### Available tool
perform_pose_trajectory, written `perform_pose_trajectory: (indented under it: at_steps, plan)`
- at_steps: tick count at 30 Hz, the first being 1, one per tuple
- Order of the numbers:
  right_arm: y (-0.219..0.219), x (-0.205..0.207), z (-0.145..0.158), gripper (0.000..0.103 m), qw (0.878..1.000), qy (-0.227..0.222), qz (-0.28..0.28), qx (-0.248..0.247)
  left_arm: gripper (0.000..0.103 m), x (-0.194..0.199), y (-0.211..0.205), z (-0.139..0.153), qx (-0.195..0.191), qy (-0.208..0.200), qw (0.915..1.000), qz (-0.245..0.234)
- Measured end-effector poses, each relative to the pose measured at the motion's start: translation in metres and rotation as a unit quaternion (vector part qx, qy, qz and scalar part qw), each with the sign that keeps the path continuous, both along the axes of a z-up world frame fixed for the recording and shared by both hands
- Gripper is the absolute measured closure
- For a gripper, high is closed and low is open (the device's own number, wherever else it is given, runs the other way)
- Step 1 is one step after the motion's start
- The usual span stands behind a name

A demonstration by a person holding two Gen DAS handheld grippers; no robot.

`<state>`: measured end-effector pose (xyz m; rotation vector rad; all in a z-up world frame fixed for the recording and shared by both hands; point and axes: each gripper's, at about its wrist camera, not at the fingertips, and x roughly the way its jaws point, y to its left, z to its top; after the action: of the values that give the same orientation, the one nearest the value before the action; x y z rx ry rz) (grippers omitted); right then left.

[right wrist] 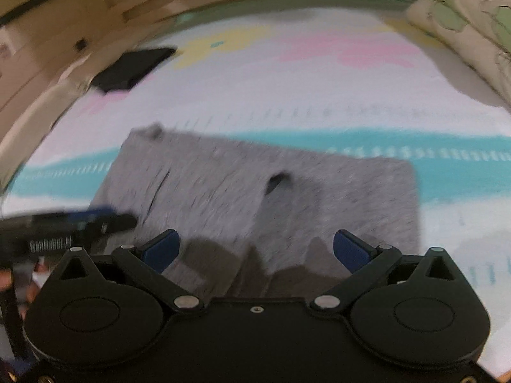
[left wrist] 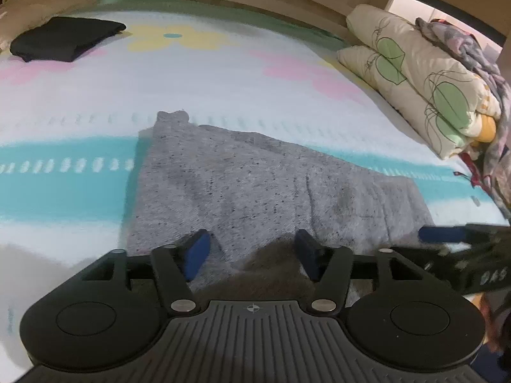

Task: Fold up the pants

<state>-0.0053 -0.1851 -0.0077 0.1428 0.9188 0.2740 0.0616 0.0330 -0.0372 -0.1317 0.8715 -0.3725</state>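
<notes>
From the left wrist, we see the grey pants [left wrist: 255, 188] lying flat on the bed [left wrist: 223, 89] as a folded block, their near edge just under our left gripper [left wrist: 252, 252]. Its jaws stand wide apart with nothing between the pads, only cloth below them. The right gripper's tip pokes in from the right edge, and a black folded garment [left wrist: 64, 41] sits well apart at the far left, with pillows [left wrist: 415, 79] at the right. From the right wrist, blurred, we see the same pants [right wrist: 271, 191] as a neat rectangle ahead of our right gripper [right wrist: 255, 249], whose jaws are also spread and hold nothing. We judge at least 1 fold is done; another fold or a final tidy may remain.
</notes>
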Motion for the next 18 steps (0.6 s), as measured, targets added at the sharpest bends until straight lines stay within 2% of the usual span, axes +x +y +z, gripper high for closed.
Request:
perform_pose_trajectory:
  at_steps: [3, 7, 13, 18]
  plan:
    - [0.005, 0.002, -0.009, 0.001, 1.0, 0.014, -0.004, -0.003, 0.039, 0.001, -0.008, 0.0, 0.011, -0.007, 0.9999, 0.003]
    - [0.002, 0.006, -0.015, 0.001, 0.999, 0.033, -0.013, 0.021, 0.033, -0.001, -0.005, -0.002, 0.013, -0.007, 0.9999, 0.008]
    - [0.007, 0.014, -0.019, 0.0, 0.998, 0.043, -0.005, 0.048, 0.033, 0.0, -0.006, -0.002, 0.019, -0.003, 0.9998, 0.01]
    - [0.022, 0.018, -0.02, 0.0, 0.998, 0.037, 0.009, 0.046, 0.033, 0.001, -0.006, -0.002, 0.02, 0.0, 0.9997, 0.012]
